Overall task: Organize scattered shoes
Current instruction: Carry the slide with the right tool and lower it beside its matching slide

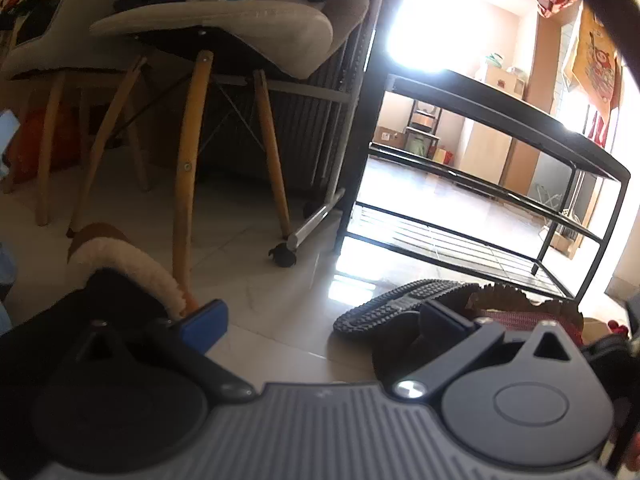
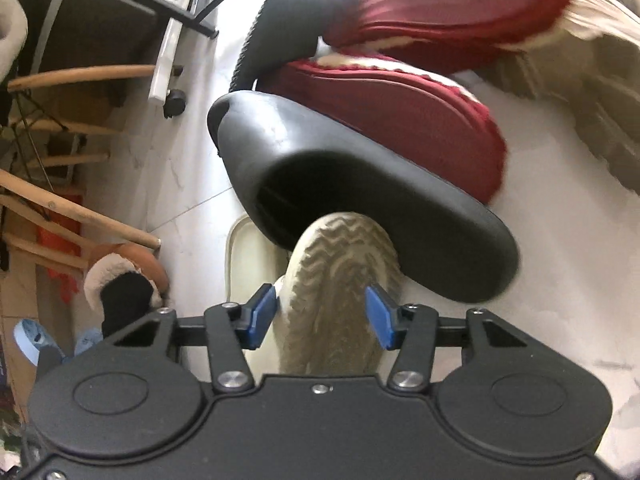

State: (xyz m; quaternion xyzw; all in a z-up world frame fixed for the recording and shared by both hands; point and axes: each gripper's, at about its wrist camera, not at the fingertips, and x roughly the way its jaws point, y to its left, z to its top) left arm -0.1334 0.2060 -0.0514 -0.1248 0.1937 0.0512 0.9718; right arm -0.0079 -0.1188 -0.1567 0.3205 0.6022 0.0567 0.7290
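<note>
**Blue-padded grippers over scattered shoes on tile floor**

Blue pads of the right hand-held gripper (image 2: 320, 316) stand spread on either side of a beige shoe (image 2: 340, 280) lying sole-up; contact cannot be confirmed. Its toe lies against a black clog (image 2: 352, 200), beside two red slippers (image 2: 400, 128). The left hand-held gripper (image 1: 320, 320) is spread wide, holding nothing, above pale floor tiles (image 1: 260, 280). A black treaded sole (image 1: 400, 304) lies before the black shoe rack (image 1: 480, 184). A fleece-lined brown slipper (image 1: 120, 260) sits by a chair leg (image 1: 188, 200). No legible writing.
</note>
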